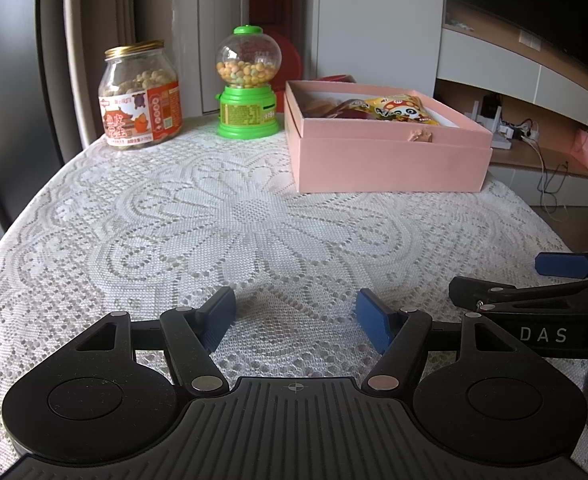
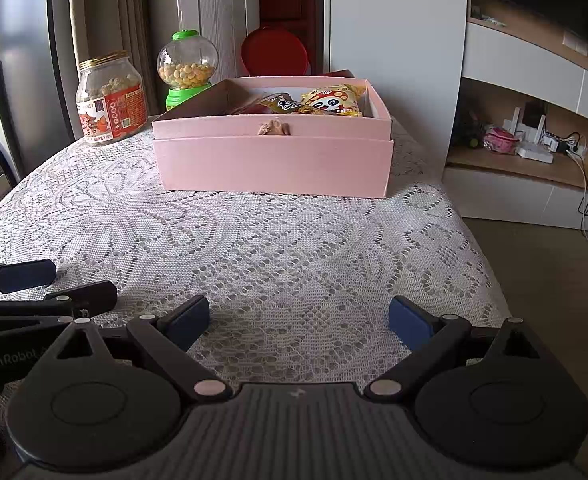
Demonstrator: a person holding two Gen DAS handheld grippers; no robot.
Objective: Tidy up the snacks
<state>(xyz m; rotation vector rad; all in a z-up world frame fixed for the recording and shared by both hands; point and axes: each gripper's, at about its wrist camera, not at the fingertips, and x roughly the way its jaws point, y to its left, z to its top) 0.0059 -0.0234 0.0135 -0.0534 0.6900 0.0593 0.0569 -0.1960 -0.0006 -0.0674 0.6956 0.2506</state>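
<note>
An open pink box [image 1: 389, 160] [image 2: 274, 164] stands at the far side of the lace-covered table and holds several snack packets, among them a yellow cartoon bag [image 1: 399, 109] [image 2: 333, 101]. A peanut jar [image 1: 140, 96] [image 2: 110, 100] and a green candy dispenser [image 1: 248, 84] [image 2: 186, 70] stand to the box's left. My left gripper [image 1: 295, 318] is open and empty, low over the near table. My right gripper [image 2: 299, 322] is open and empty beside it; it also shows in the left wrist view [image 1: 533, 284].
A white lace cloth [image 1: 214, 220] [image 2: 274, 240] covers the table. A red round lid [image 2: 274, 51] stands behind the box. The table's right edge drops to the floor [image 2: 553, 280]. Shelving with cables [image 2: 533, 148] lies to the right. A fridge [image 1: 10, 80] stands at the left.
</note>
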